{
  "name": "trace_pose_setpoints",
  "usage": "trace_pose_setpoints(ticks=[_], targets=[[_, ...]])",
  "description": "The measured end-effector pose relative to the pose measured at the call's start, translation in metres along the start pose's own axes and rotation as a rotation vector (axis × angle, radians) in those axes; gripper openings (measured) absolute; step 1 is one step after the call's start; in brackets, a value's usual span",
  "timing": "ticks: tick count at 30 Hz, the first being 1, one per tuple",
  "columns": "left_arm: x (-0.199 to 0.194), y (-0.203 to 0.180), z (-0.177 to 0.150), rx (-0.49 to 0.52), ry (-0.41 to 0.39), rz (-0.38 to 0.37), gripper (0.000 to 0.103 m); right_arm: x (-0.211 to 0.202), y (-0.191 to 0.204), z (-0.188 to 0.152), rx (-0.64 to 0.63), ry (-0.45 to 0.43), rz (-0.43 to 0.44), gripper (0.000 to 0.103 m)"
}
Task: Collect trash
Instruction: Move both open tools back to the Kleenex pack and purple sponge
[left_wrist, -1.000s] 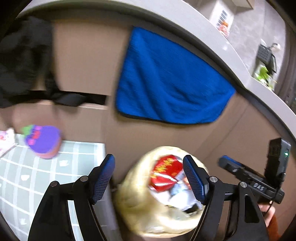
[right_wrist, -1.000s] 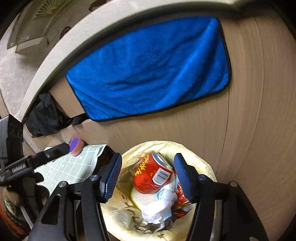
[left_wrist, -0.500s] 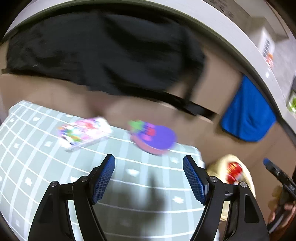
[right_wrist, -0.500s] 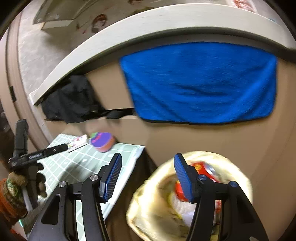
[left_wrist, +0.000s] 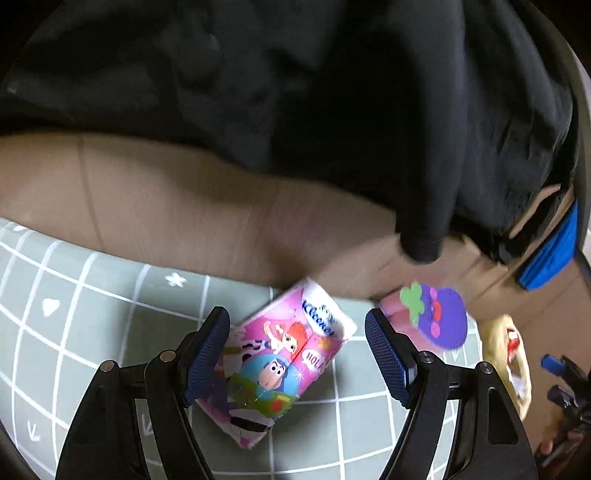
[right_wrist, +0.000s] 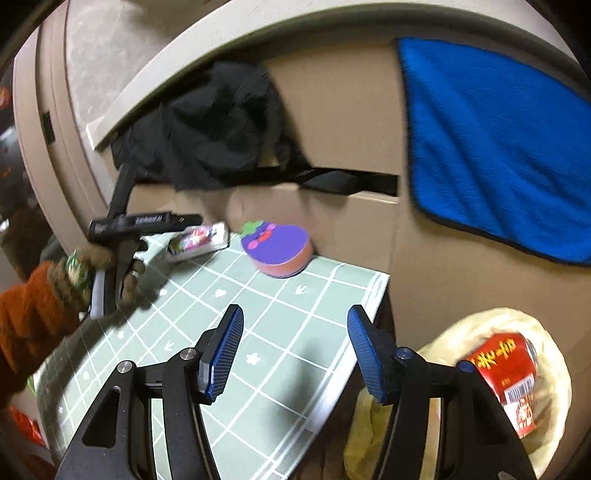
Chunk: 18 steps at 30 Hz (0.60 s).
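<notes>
The left gripper (left_wrist: 297, 354) is spread around the pink tissue pack (left_wrist: 280, 363) at lower centre, on the green mat (left_wrist: 74, 321); a purple sponge (left_wrist: 434, 319) sits just right. The right gripper (right_wrist: 295, 354) is spread over the mat, with the trash bag (right_wrist: 550, 373) holding a red can (right_wrist: 506, 373) at lower right.

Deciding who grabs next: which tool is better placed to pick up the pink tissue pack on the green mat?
Left. The left tool is open with the tissue pack lying between its fingers on the mat. The right tool is open too, but sits over the mat's edge beside the trash bin, away from the pack.
</notes>
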<state>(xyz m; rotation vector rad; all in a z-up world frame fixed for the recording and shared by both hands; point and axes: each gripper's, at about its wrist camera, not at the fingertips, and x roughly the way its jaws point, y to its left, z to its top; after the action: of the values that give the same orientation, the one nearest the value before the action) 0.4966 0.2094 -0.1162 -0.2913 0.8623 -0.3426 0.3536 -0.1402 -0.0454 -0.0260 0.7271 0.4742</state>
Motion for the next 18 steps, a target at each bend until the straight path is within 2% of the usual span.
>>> trace_pose_setpoints(ticks=[4, 6, 8, 13, 15, 18], targets=[[-0.001, -0.021, -0.019, 0.169, 0.059, 0.013, 0.076, 0.013, 0.003, 0.003, -0.010, 0.023, 0.011, 0.056], [-0.003, -0.029, -0.030, 0.184, 0.067, 0.063, 0.076, 0.022, 0.004, 0.006, -0.014, 0.032, 0.017, 0.056], [-0.003, -0.028, -0.036, 0.135, 0.064, 0.129, 0.076, 0.032, 0.005, 0.012, -0.016, 0.034, 0.023, 0.056], [0.001, -0.016, -0.040, 0.042, 0.064, 0.168, 0.072, 0.064, 0.008, 0.034, -0.021, 0.006, 0.011, 0.056], [-0.001, -0.013, -0.040, 0.031, 0.059, 0.184, 0.059, 0.082, 0.011, 0.042, -0.038, 0.013, -0.007, 0.056], [-0.013, 0.000, -0.041, -0.042, 0.062, 0.144, 0.052, 0.107, 0.015, 0.051, -0.064, 0.020, -0.025, 0.056]])
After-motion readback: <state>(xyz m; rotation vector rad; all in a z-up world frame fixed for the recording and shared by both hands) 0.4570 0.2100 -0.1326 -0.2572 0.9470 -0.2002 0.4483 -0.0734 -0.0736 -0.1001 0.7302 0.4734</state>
